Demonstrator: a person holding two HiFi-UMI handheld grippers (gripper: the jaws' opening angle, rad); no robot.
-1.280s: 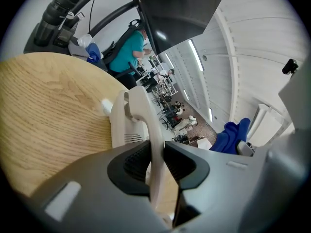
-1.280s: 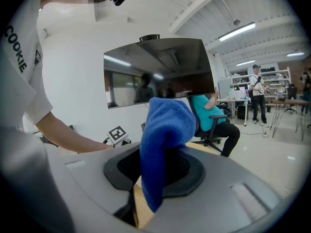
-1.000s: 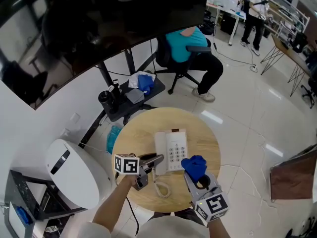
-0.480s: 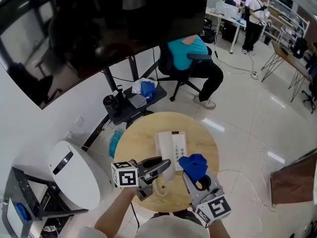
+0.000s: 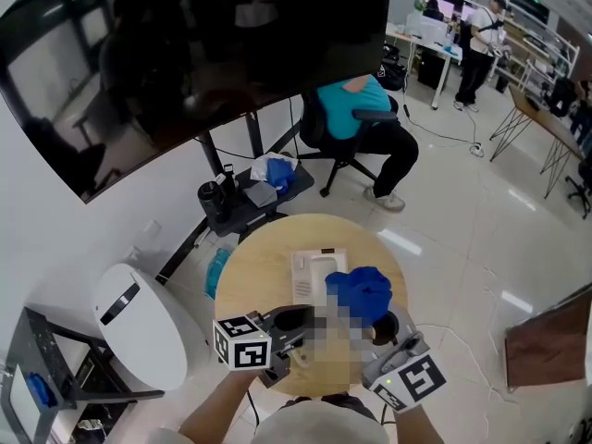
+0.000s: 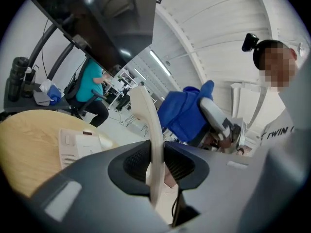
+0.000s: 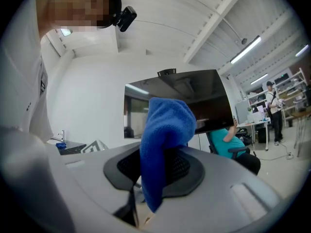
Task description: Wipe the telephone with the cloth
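The cream telephone base (image 5: 314, 268) lies on the round wooden table (image 5: 250, 266); in the left gripper view the base (image 6: 77, 143) lies low at the left. My left gripper (image 5: 294, 322) is shut on the cream handset (image 6: 151, 149), which stands on edge between the jaws, raised above the table. My right gripper (image 5: 375, 322) is shut on the blue cloth (image 5: 359, 290), which hangs bunched over the jaws (image 7: 163, 140). Seen from the left gripper, the cloth (image 6: 184, 111) is up beside the handset. A mosaic patch hides the space between the grippers in the head view.
A large black monitor (image 5: 203, 54) on a stand looms behind the table. A white rounded unit (image 5: 139, 326) stands at the left. Behind the table a low black stand (image 5: 245, 197) carries bottles and cloths. One person sits in an office chair (image 5: 356, 109); another person (image 5: 486, 30) stands far back.
Both grippers have risen toward the head camera. The handset has come up off the table with the left gripper, and the blue cloth now covers part of the telephone base in the head view.
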